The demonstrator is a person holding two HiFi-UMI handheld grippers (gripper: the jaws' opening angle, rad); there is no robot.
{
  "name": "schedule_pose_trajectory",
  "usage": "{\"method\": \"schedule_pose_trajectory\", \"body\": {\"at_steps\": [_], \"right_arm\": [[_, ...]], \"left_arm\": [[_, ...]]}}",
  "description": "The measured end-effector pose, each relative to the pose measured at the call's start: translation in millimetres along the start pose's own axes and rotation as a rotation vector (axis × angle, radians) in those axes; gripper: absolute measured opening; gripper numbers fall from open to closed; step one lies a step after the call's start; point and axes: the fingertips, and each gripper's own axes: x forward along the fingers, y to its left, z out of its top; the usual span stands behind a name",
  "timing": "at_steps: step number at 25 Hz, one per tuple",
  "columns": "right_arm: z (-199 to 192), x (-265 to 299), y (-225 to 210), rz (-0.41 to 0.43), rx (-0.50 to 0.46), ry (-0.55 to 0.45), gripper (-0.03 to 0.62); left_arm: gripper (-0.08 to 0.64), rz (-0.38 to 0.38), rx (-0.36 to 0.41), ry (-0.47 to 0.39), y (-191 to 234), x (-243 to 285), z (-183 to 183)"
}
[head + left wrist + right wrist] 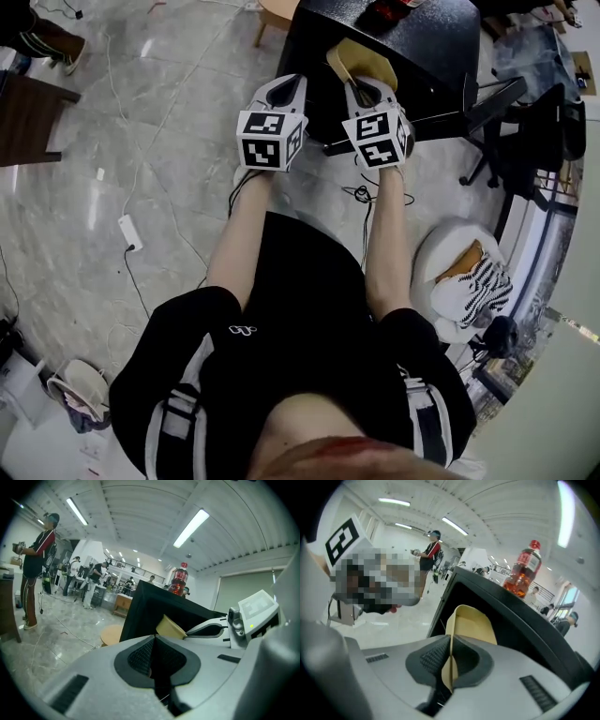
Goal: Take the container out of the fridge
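Two grippers logged: our right gripper (451, 660) pinches the thin wall of the tan container (472, 623), which stands at its 12 o'clock against the black fridge (529, 634), while our left gripper (154, 660), at 9 o'clock, is closed on nothing.

Head cam sits up top and looks nearly straight down past the person's chest and arms, so the left gripper (284, 89) and right gripper (370, 91) land small in the upper middle of the frame. Each gripper cam rides right behind its own jaws, tilted up toward the ceiling. Left one has the black fridge (152, 606) dead centre; right one sits closer, tan container (472, 623) mid-frame. All three share fridge and container, and both gripper cams catch the red bottle (524, 571).
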Motion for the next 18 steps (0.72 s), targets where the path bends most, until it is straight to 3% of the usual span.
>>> {"method": "schedule_pose_trajectory", "body": {"at_steps": [9, 13, 18], "right_arm": [[-2, -66, 9, 0.027, 0.493, -0.286, 0.020], [-18, -91, 5, -0.027, 0.662, -0.374, 0.020], [-33, -119, -4, -0.079, 0.874, -0.520, 0.020]], "left_arm": [[0.011, -0.011, 0.092, -0.031, -34, -25, 10], [0.011, -0.010, 0.170, -0.056, -54, -35, 16], [0.011, -0.040, 0.197, -0.081, -75, -36, 23]]}}
